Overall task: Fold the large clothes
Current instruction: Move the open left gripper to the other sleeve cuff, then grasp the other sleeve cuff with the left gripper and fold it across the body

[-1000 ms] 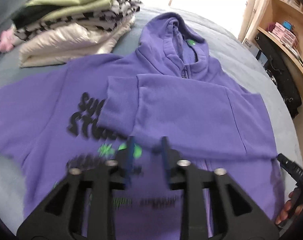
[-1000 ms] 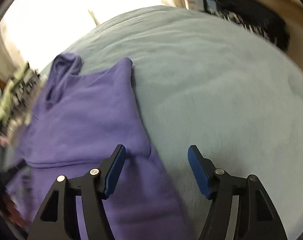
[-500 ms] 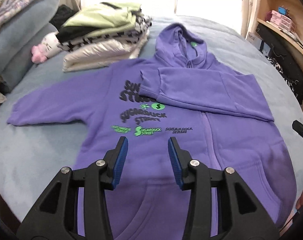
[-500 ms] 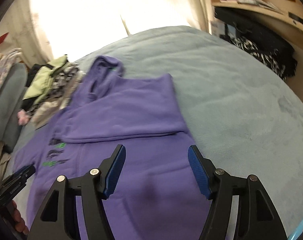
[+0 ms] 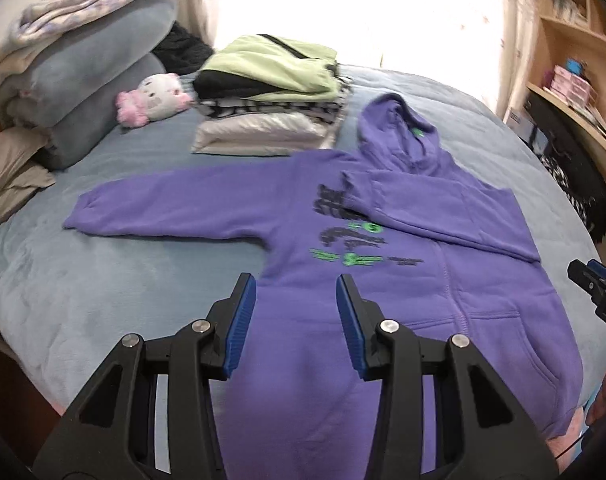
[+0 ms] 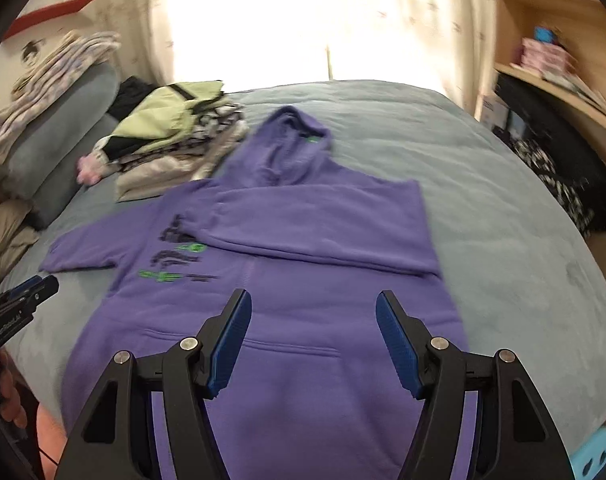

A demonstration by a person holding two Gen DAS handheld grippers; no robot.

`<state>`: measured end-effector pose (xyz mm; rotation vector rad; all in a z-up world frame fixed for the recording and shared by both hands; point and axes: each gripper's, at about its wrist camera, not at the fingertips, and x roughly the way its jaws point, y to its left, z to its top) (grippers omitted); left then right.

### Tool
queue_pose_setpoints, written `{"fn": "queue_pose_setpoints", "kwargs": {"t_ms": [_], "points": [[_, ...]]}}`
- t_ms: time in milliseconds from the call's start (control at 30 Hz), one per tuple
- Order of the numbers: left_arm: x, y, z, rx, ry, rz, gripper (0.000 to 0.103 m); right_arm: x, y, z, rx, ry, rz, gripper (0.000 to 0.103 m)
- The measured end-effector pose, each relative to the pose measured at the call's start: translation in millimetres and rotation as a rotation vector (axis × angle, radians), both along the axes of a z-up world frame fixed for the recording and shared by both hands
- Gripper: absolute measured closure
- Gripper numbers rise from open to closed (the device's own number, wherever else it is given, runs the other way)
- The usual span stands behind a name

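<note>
A purple hoodie [image 5: 443, 280] lies flat, front up, on the grey-blue bed [image 5: 83, 288]. Its right sleeve [image 5: 443, 208] is folded across the chest. Its left sleeve [image 5: 163, 208] lies stretched out to the left. The hood [image 5: 399, 128] points to the far end. My left gripper [image 5: 297, 312] is open and empty above the hoodie's lower left part. My right gripper [image 6: 313, 336] is open and empty above the hem and pocket [image 6: 287, 352]; its tip also shows in the left wrist view [image 5: 595, 284]. The hoodie also shows in the right wrist view [image 6: 303, 240].
A stack of folded clothes [image 5: 271, 96] sits at the far left of the bed, with a pink plush toy [image 5: 155, 98] and rolled blankets [image 5: 83, 80] beside it. Wooden shelves [image 5: 575, 60] and dark bags [image 5: 575, 184] stand to the right.
Both grippers have pulled back and up from the hoodie toward its hem. The left gripper's jaws have opened wider. The right sleeve stays folded across the chest.
</note>
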<state>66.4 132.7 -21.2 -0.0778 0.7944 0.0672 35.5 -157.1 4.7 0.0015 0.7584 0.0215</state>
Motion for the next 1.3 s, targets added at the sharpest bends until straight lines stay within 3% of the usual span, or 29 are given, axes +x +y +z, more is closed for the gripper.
{"fn": "queue_pose_setpoints", "kwargs": {"t_ms": [300,533,767,900,1300], "points": [[4,108,-25,-0.069,0.030,0.154,0.065,34,128,12,-0.042,-0.007,0.152,0.037],[38,193,-58,-0.171,0.062,0.212,0.064,97,217,-15,-0.036,-0.008,0.237,0.037],[87,260,-96,-0.340,0.083,0.223,0.064,161,304,-67,-0.010,0.043,0.285,0.037],[109,296,-122,-0.492,0.092,0.217,0.064,193,346,-95,-0.014,0.061,0.327,0.037],[131,397,-180,-0.921,-0.038,0.330,0.064,250,427,-132,0.020,0.085,0.390,0.037]]}}
